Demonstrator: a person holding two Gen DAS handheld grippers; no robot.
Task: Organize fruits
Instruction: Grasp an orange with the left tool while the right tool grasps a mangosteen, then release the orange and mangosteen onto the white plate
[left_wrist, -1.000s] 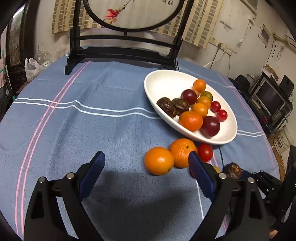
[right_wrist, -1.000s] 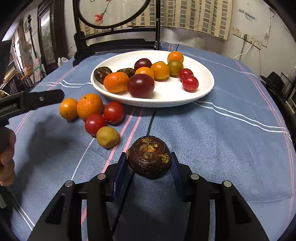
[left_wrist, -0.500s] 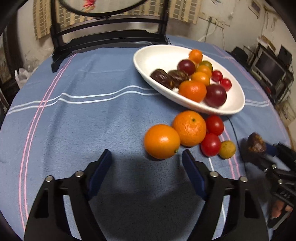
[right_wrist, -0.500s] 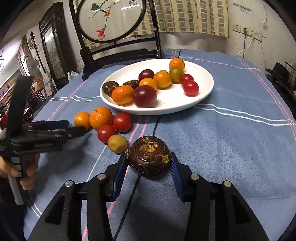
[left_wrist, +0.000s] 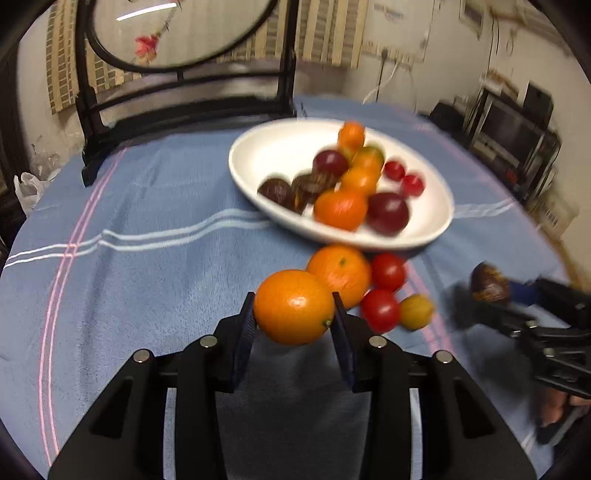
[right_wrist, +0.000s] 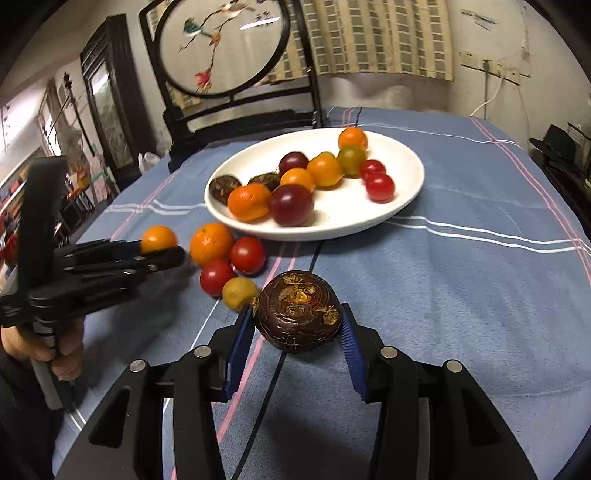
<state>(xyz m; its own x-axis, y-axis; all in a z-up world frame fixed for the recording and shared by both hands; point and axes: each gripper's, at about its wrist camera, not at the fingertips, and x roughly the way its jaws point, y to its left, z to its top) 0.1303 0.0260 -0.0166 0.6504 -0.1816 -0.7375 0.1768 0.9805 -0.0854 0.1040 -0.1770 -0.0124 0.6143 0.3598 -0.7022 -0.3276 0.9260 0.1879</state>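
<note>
The left tongs (left_wrist: 294, 317) grip an orange (left_wrist: 293, 307); the right tongs (right_wrist: 297, 328) grip a dark fruit (right_wrist: 297, 311) — both round, either could slip and roll off the table (right_wrist: 461, 280); a hard drop into the plate (right_wrist: 406, 192) could scatter its fruit.

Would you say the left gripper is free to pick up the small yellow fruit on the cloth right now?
Probably not: the left gripper is already shut on an orange. The yellow fruit lies uncovered beside two red tomatoes, so dropping the orange first should clear the way.
</note>
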